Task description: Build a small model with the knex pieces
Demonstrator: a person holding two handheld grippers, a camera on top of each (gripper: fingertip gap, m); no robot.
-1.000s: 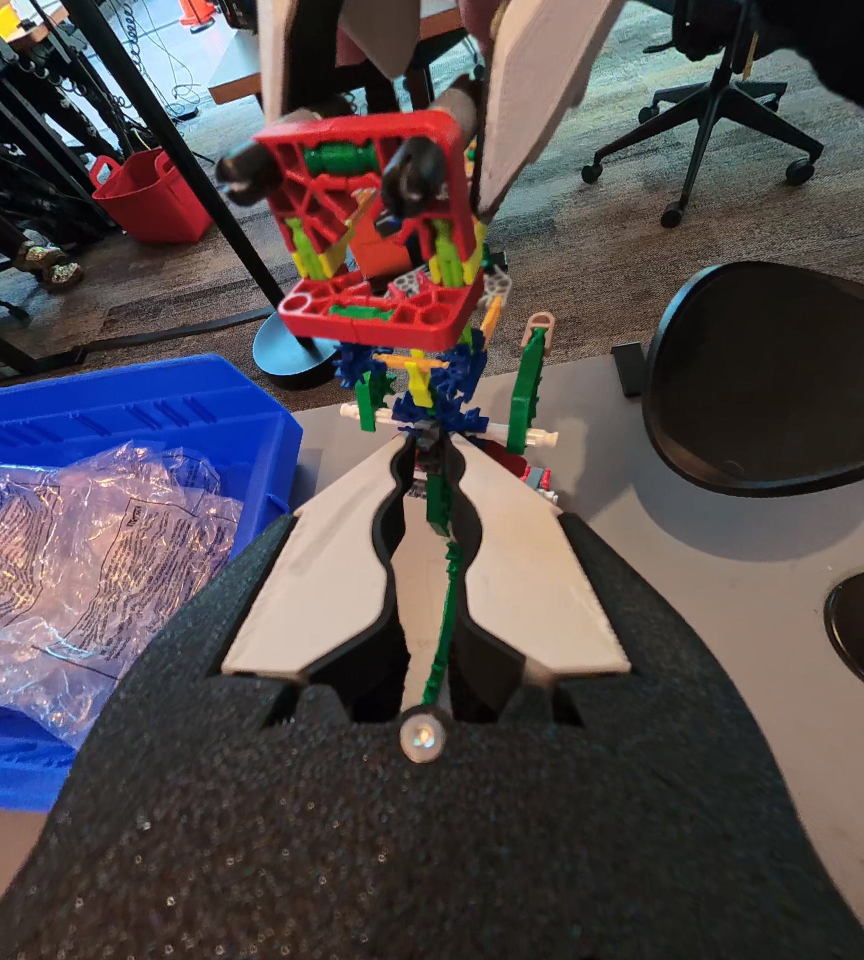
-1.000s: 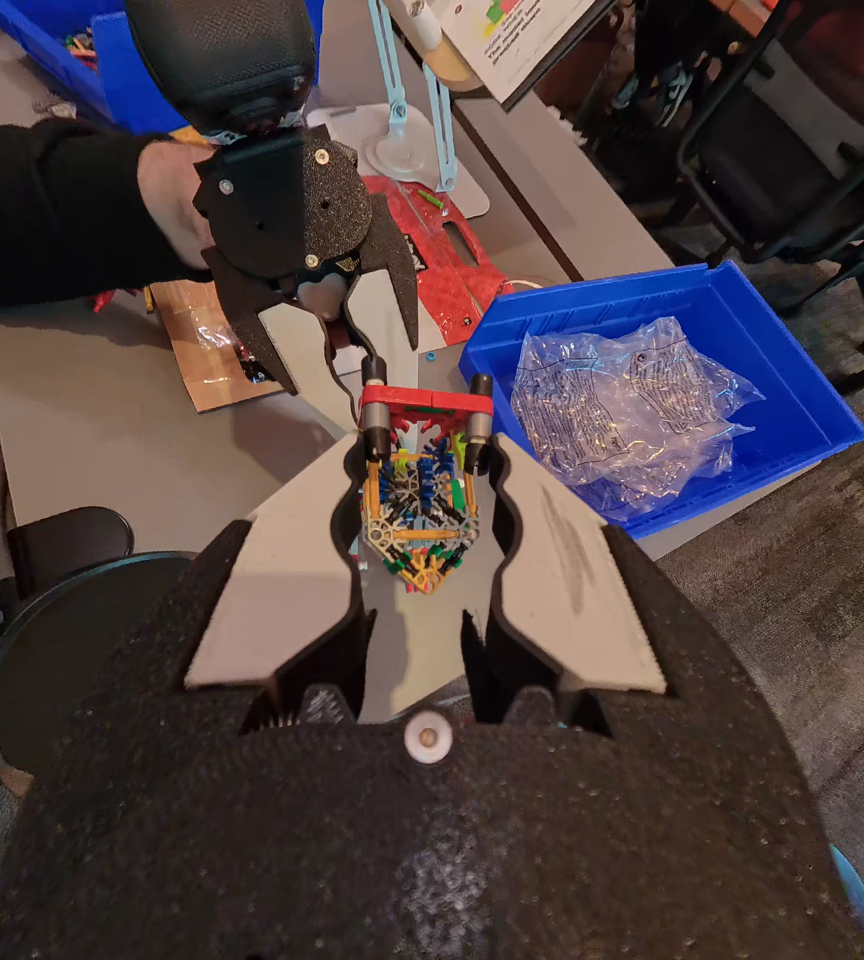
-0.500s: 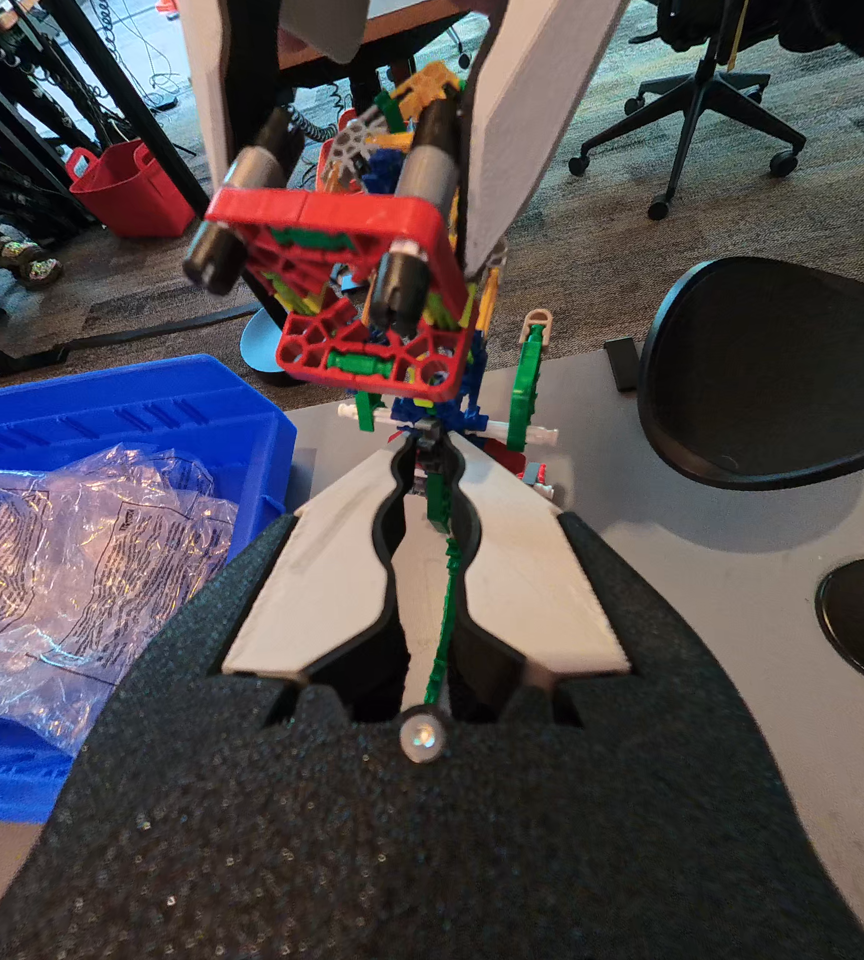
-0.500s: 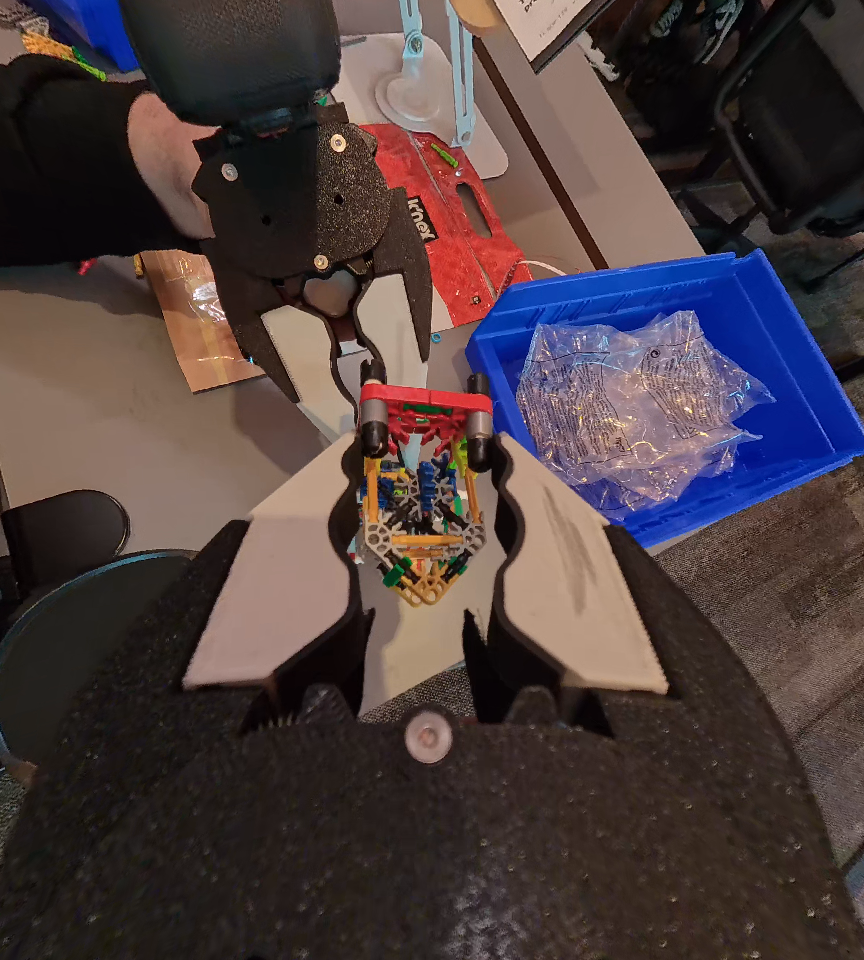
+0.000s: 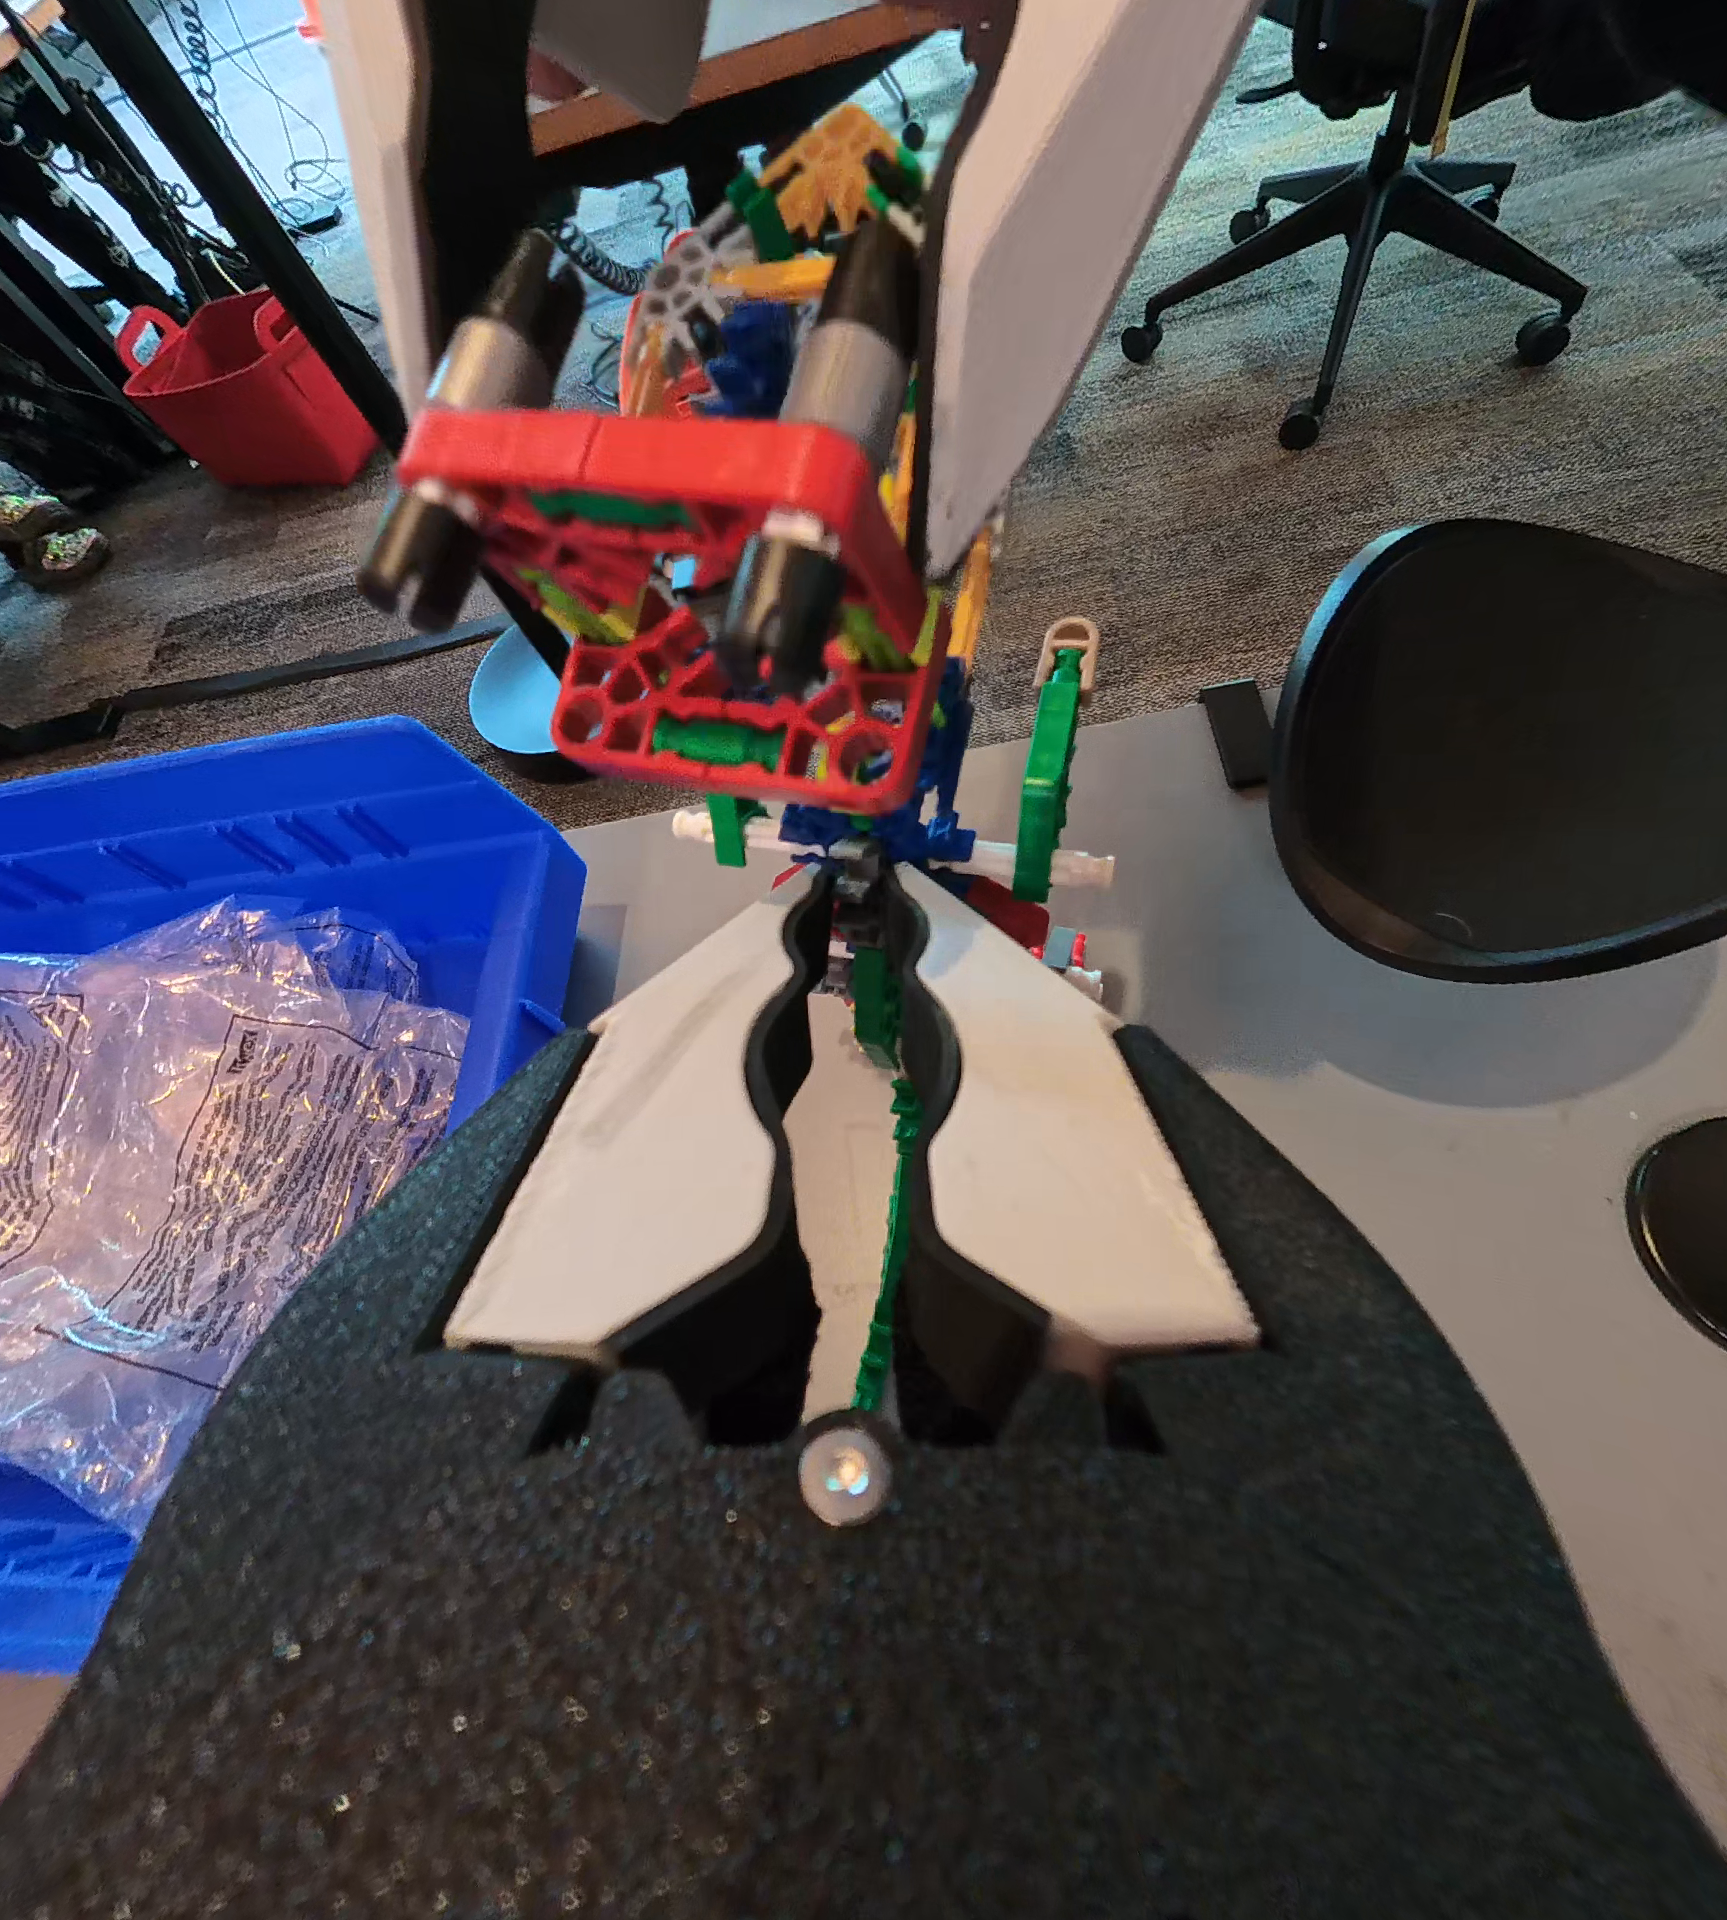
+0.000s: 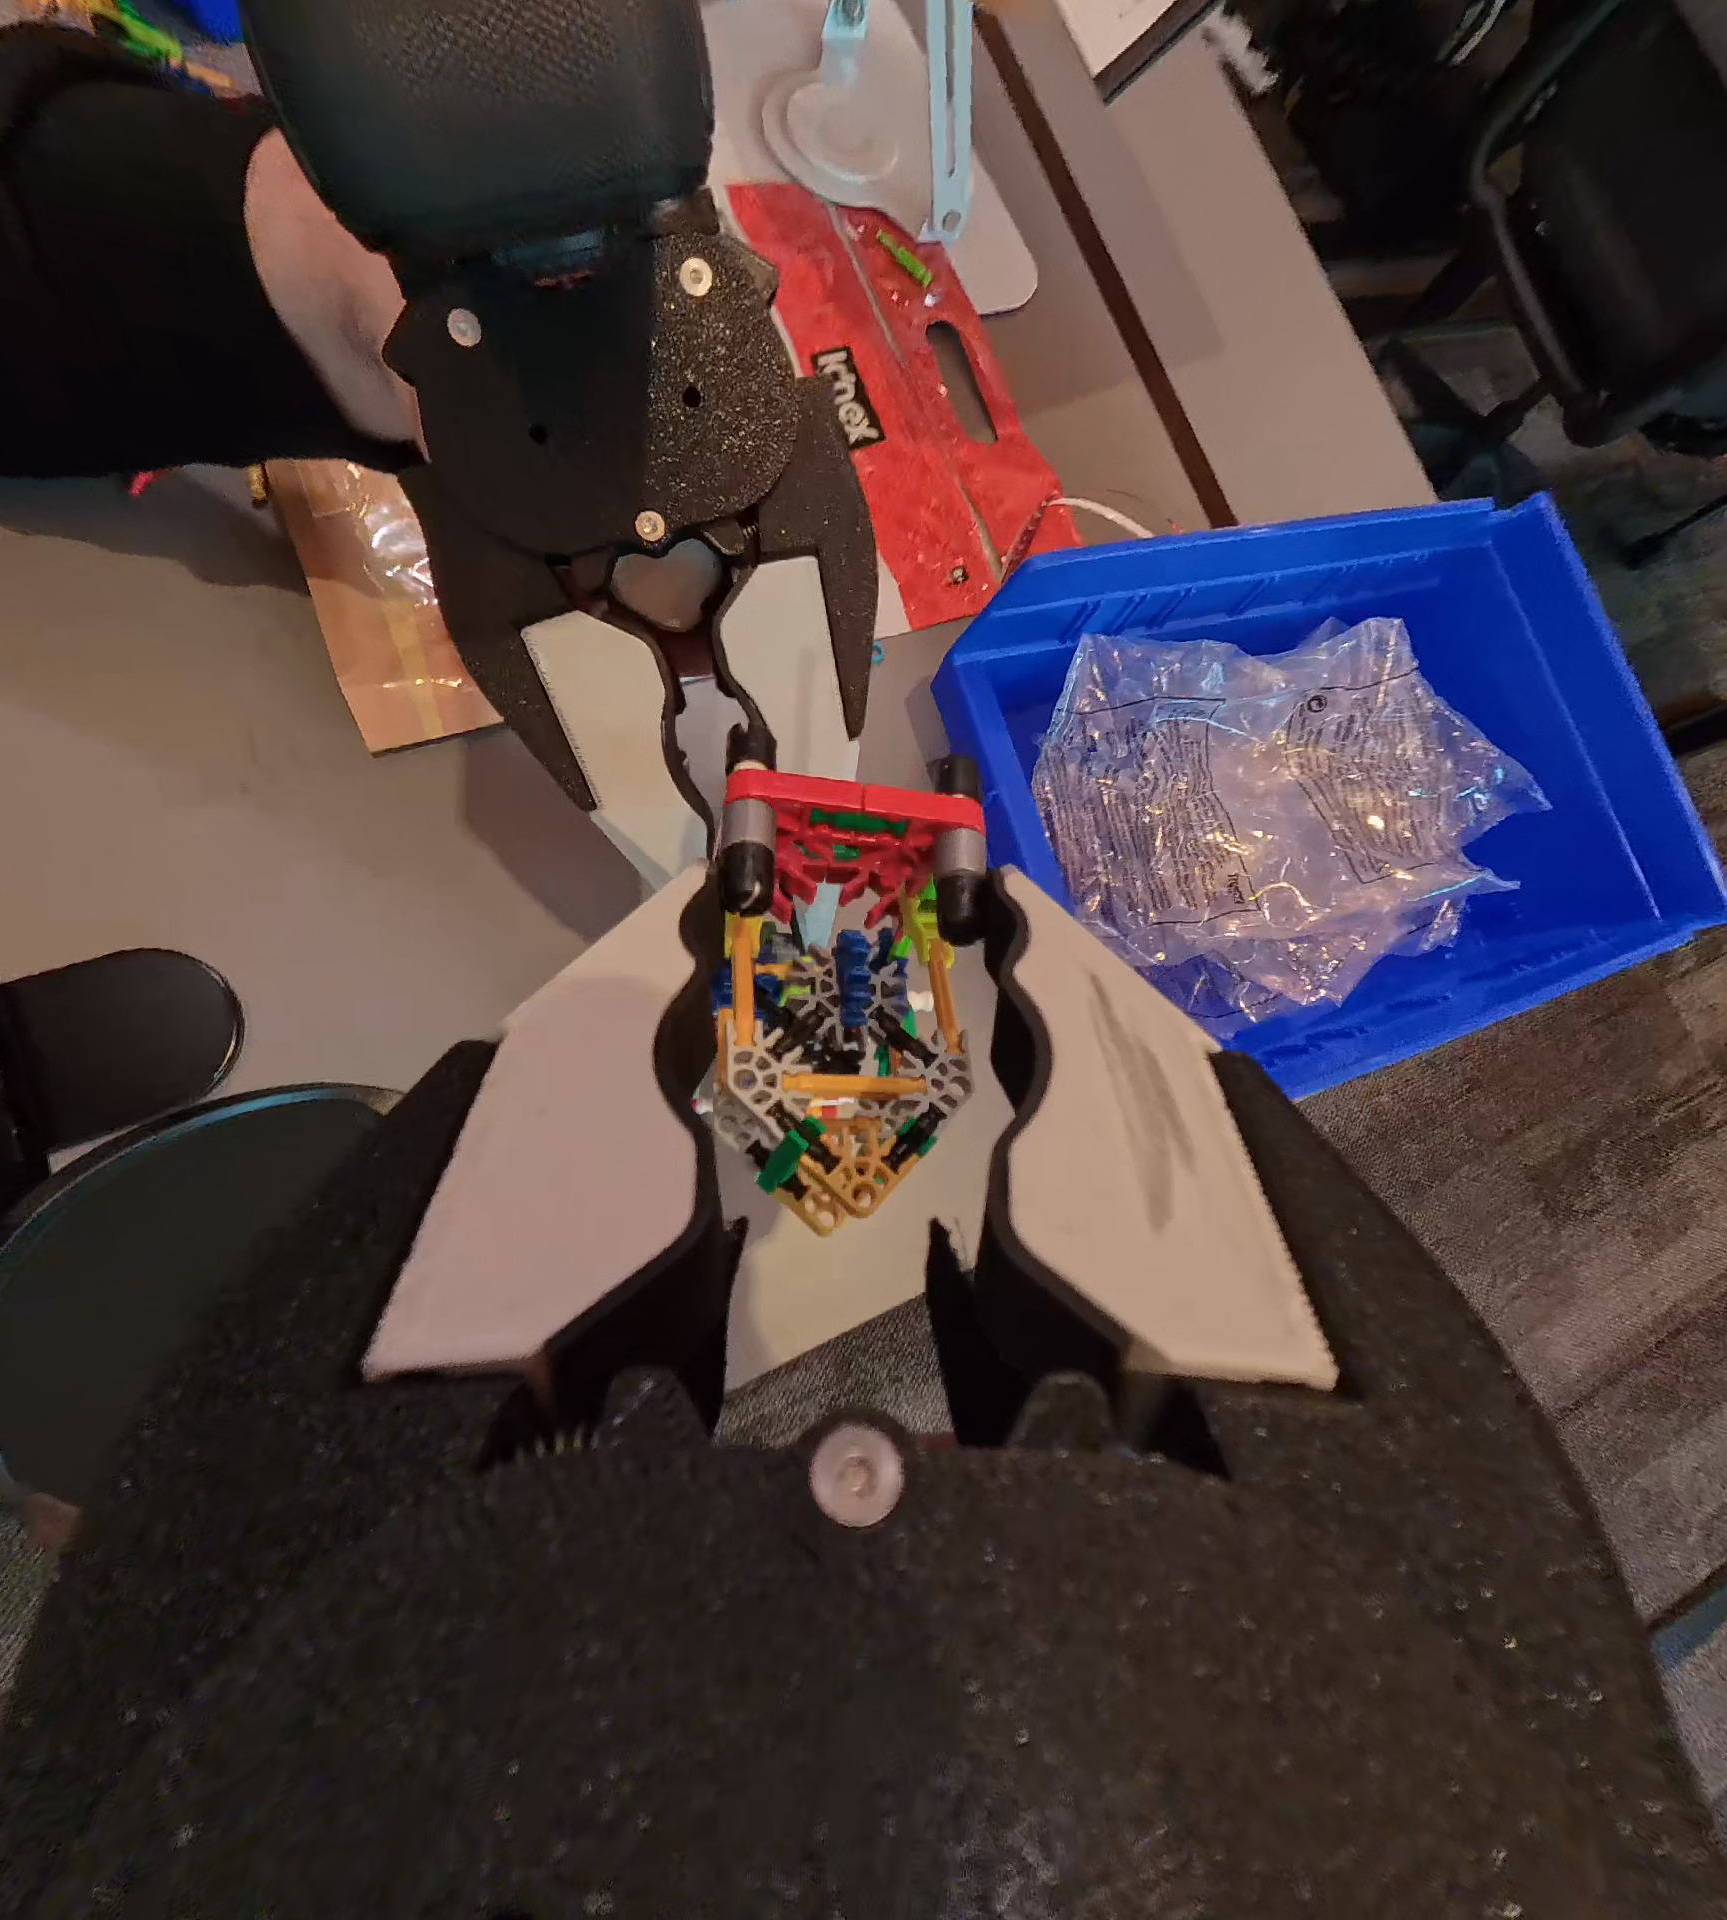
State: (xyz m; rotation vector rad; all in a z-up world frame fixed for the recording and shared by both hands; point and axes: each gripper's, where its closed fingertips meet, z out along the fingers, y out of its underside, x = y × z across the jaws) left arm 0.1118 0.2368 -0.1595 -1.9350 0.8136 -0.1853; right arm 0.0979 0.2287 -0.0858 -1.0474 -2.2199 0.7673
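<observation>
A toy model of coloured rods and connectors with red square frames and two black-and-grey cylinders (image 5: 734,623) hangs in the air between both grippers. My right gripper (image 6: 854,883) is shut on its sides, with the red frame (image 6: 854,821) at the fingertips and the yellow-grey end (image 6: 838,1174) back between the fingers. In the left wrist view its white fingers (image 5: 1046,260) come down from above. My left gripper (image 5: 859,894) is shut on a green rod piece (image 5: 880,997) at the model's lower end. It faces the right wrist view (image 6: 713,769), held by a hand in a black sleeve.
A blue bin (image 5: 215,831) holding a clear plastic bag (image 5: 163,1122) sits at the edge of the grey table (image 5: 1358,1195). A black chair (image 5: 1565,748) stands close on the right. A red packaging sheet (image 6: 900,395) and a brown wrapper (image 6: 381,623) lie behind. There is about 7 centimeters between the tips of the two grippers.
The right gripper has swung the model's red frame end over, so its cylinders now point towards the left camera. The left gripper stays shut on the lower end.
</observation>
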